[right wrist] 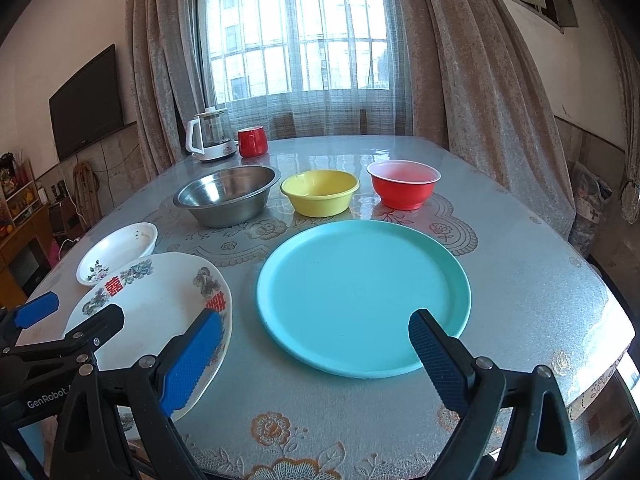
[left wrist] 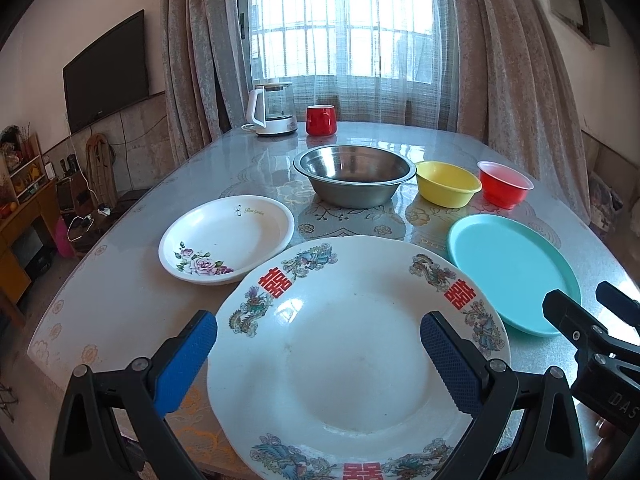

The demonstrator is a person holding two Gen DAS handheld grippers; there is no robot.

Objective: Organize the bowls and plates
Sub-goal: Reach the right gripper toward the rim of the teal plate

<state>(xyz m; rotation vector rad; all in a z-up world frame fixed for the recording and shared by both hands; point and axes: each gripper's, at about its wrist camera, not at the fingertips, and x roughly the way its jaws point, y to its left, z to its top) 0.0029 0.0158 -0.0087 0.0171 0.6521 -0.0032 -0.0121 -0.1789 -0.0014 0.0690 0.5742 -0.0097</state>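
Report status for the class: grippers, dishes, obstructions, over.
Left gripper open over dragon plate. Right gripper open over teal plate. Three bowls in a row behind, unstacked. Nothing in the way.

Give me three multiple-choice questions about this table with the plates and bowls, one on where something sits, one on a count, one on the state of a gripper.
1. Between the steel bowl and the red plastic bowl stands:
A. the round teal plate
B. the yellow plastic bowl
C. the red mug

2. How many bowls stand in the far row?
A. two
B. three
C. five

3. The left gripper is:
A. open, empty
B. shut on the teal plate
C. shut on a bowl

Answers: 
1 B, the yellow plastic bowl is in the middle of the row. 
2 B, steel, yellow and red. 
3 A, its blue fingers stand wide apart above the large white plate with red characters, gripping nothing.
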